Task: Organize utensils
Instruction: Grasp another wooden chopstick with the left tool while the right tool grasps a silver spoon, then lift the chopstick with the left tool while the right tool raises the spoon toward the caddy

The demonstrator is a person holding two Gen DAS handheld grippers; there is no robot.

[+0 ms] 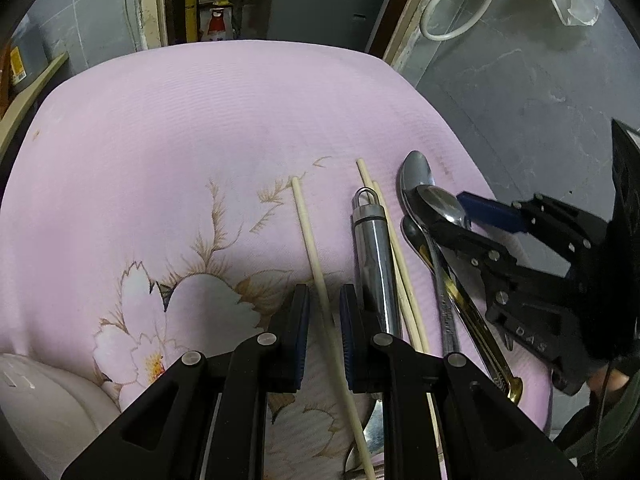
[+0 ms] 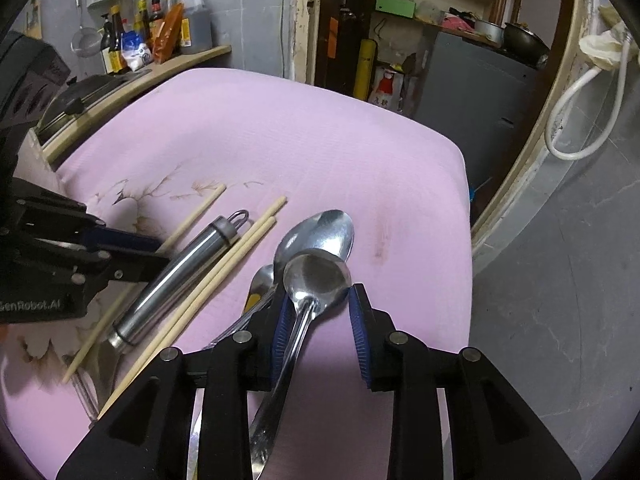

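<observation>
Utensils lie on a pink floral cloth (image 1: 200,128). My left gripper (image 1: 324,340) is open, its fingers on either side of a single chopstick (image 1: 310,236). To the right lie a steel tube handle (image 1: 374,264), a pair of chopsticks (image 1: 400,272) and several spoons (image 1: 416,172). My right gripper (image 2: 320,332) is open around the neck of a steel spoon (image 2: 318,276) that rests over two other spoons (image 2: 320,228). The tube handle (image 2: 180,272) and the chopstick pair (image 2: 224,268) lie to its left.
The cloth (image 2: 320,140) drops off at its right edge to a grey floor (image 2: 560,280). A shelf with bottles (image 2: 152,36) stands at the back left. A white rounded object (image 1: 44,396) sits at the near left corner.
</observation>
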